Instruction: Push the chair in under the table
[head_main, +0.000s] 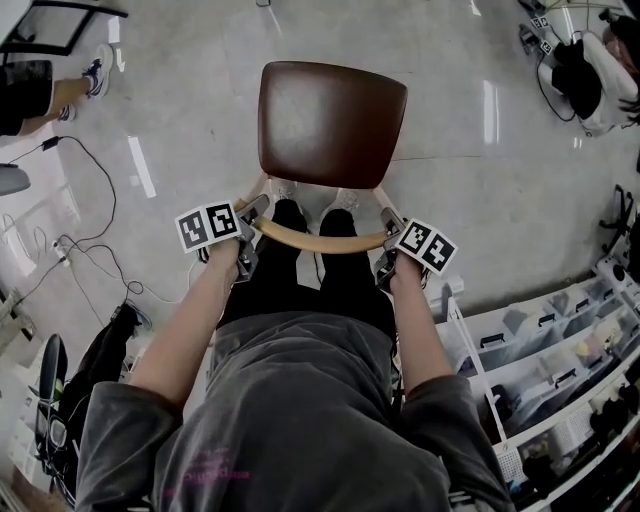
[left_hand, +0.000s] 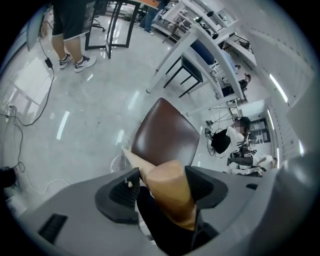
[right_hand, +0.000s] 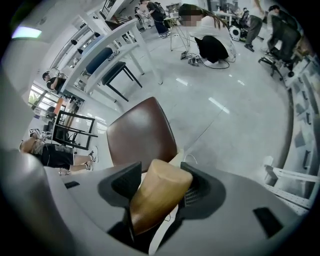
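Observation:
The chair has a brown seat (head_main: 330, 120) (left_hand: 167, 135) (right_hand: 140, 135) and a curved wooden backrest rail (head_main: 318, 240). It stands on the grey floor just in front of the person's legs. My left gripper (head_main: 255, 212) (left_hand: 162, 185) straddles the rail's left end (left_hand: 170, 195); the wood lies against one pad, with a thin dark gap at the other. My right gripper (head_main: 390, 228) (right_hand: 160, 187) is at the rail's right end (right_hand: 157, 197), where the wood fills the space between both pads. White tables (left_hand: 200, 45) (right_hand: 120, 40) stand across the floor beyond the chair.
Storage shelves with bins (head_main: 560, 340) run along the right. Cables (head_main: 80, 240) trail over the floor at the left, near another person's feet (head_main: 95, 75). A seated person (right_hand: 210, 40) and office chairs are far off.

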